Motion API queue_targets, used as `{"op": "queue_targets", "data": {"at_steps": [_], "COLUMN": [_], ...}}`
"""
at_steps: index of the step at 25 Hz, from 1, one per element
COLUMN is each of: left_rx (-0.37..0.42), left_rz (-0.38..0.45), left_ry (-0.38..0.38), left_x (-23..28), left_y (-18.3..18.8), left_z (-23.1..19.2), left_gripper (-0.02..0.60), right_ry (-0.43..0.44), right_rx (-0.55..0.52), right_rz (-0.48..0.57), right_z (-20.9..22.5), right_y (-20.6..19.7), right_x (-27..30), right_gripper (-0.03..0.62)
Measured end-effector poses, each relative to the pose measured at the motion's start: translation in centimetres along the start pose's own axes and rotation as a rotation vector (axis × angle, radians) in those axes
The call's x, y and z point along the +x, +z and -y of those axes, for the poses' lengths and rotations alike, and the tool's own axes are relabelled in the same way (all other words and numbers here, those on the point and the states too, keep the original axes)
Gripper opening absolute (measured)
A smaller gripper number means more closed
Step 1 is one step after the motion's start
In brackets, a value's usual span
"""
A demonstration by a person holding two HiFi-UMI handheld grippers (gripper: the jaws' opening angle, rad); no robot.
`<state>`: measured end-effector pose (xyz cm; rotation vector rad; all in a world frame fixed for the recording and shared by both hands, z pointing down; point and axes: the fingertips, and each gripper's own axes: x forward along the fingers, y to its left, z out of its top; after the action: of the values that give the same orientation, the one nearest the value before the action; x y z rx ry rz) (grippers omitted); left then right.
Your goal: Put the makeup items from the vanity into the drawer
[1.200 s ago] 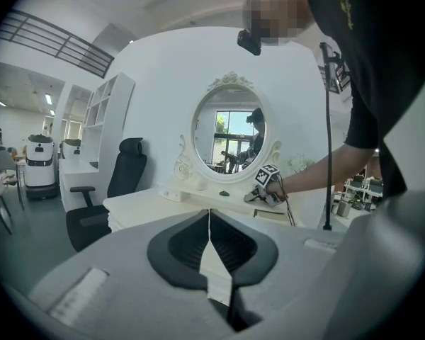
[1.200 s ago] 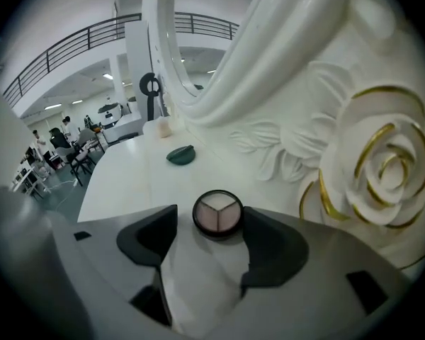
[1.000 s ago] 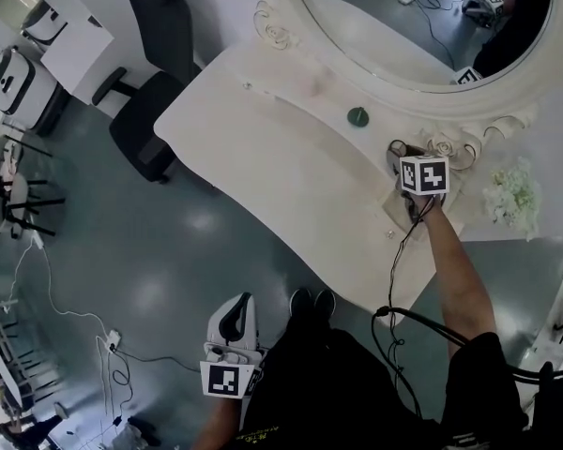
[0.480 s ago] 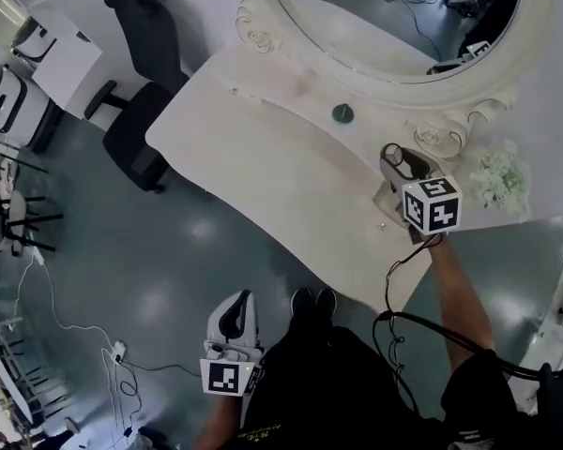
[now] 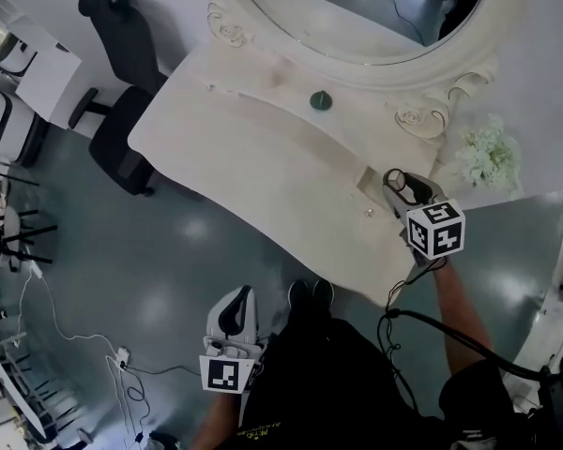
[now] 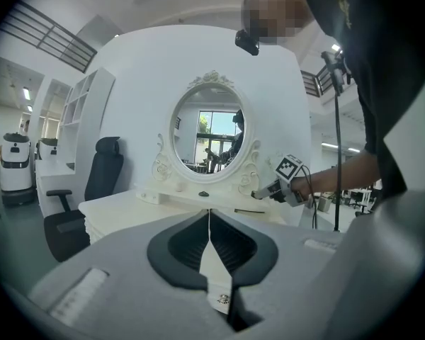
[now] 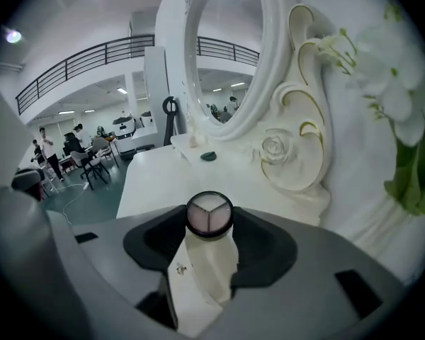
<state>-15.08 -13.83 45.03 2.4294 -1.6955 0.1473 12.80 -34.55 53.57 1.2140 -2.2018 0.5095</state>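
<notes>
White and ornate, the vanity tabletop runs under an oval mirror in a wide hall with a grey-green floor. The right claw hangs over the tabletop's right end, its jaws partly open and pressed against the sides of a round compact. The compact's lid faces the camera: a dark rim around a pale pink disc split into three wedges. A small knob sits just at 9 o'clock of that claw in the head view. It probably marks the drawer, though no view shows whether the drawer stands open. A second piece, a dark green round item, lies on the tabletop at about 11 o'clock from the right claw, well apart from it and near the mirror's base. The left claw has its jaws together on nothing and is held low by the person's legs, so the right hand is much nearer both.
</notes>
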Motion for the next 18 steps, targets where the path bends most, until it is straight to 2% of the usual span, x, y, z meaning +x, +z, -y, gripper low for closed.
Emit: {"op": "queue_targets", "data": {"at_steps": [9, 18], "left_rx": [0.003, -0.006], "left_rz": [-0.083, -0.058], "left_ry": [0.021, 0.019], "left_x": [-0.7, -0.5], "left_y": [-2.1, -1.7], "left_z": [0.2, 0.6], "left_gripper": [0.023, 0.022], "right_ry": [0.022, 0.015], "right_rx": [0.019, 0.079], "right_rz": [-0.125, -0.228], "right_z": [-0.5, 0.1], "right_y": [-4.7, -7.2], "right_x": [2.6, 4.3], "right_gripper": [0.207, 0.207]}}
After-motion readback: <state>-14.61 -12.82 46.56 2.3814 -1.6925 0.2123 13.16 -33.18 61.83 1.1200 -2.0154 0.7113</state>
